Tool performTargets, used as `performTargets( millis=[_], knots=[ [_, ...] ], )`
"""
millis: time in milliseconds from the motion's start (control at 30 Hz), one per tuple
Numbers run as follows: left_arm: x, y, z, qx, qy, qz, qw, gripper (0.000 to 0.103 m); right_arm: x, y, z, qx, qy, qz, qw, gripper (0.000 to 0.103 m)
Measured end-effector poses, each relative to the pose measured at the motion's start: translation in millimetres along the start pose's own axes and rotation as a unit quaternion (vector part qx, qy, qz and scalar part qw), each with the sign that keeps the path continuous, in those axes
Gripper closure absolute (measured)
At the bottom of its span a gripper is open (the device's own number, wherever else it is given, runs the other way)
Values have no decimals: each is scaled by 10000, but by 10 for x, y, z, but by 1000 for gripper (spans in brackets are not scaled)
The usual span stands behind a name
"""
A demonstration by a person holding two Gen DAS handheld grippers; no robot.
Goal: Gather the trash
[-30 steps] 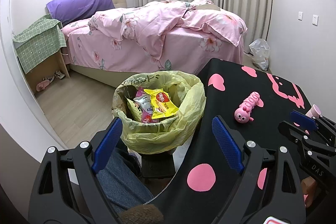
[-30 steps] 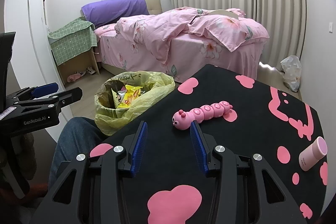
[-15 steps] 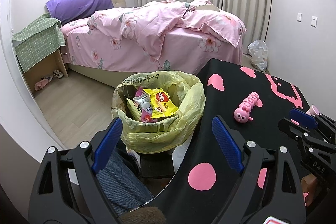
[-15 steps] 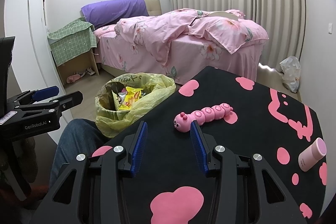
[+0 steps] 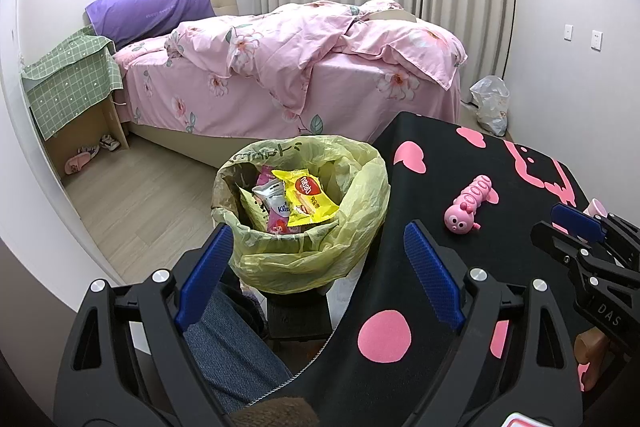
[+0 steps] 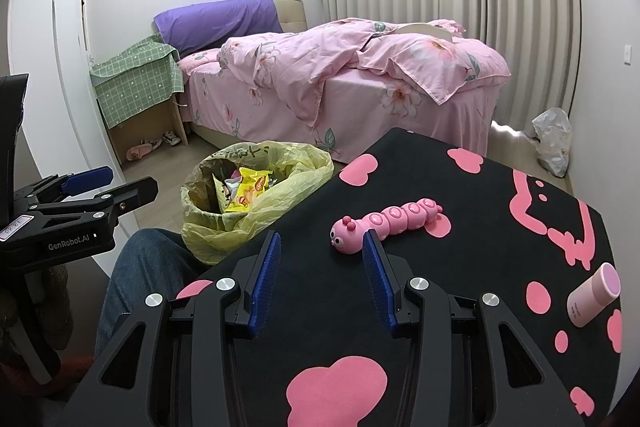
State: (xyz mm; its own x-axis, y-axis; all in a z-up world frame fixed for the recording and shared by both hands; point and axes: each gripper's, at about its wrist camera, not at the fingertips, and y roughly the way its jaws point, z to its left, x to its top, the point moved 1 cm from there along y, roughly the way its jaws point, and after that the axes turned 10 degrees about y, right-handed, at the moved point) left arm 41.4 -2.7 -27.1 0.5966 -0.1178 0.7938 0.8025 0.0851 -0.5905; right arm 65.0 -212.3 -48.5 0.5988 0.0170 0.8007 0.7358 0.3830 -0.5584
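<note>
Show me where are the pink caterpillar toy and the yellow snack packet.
pink caterpillar toy [image 6: 386,223], right wrist view, on its middle segment.
yellow snack packet [image 5: 307,195], left wrist view, on the packet's front face.

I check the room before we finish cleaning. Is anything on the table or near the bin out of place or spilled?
Nothing is spilled. The wrappers all lie inside the yellow-lined bin. On the black table only a pink caterpillar toy and a pink bottle, lying on its side, remain; neither looks like trash.
</note>
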Motion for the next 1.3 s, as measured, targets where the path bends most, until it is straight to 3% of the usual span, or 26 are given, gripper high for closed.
performTargets(
  millis=[1133, 1300],
  knots=[
    [7, 6, -49, -79, 73, -12, 9999, 20, 13, -2, 18, -4, -41, 14, 10000, 62],
    [-7, 91, -33, -293, -79, 119, 9995, 20, 8, 2, 17, -32, -30, 40, 10000, 62]
  ],
)
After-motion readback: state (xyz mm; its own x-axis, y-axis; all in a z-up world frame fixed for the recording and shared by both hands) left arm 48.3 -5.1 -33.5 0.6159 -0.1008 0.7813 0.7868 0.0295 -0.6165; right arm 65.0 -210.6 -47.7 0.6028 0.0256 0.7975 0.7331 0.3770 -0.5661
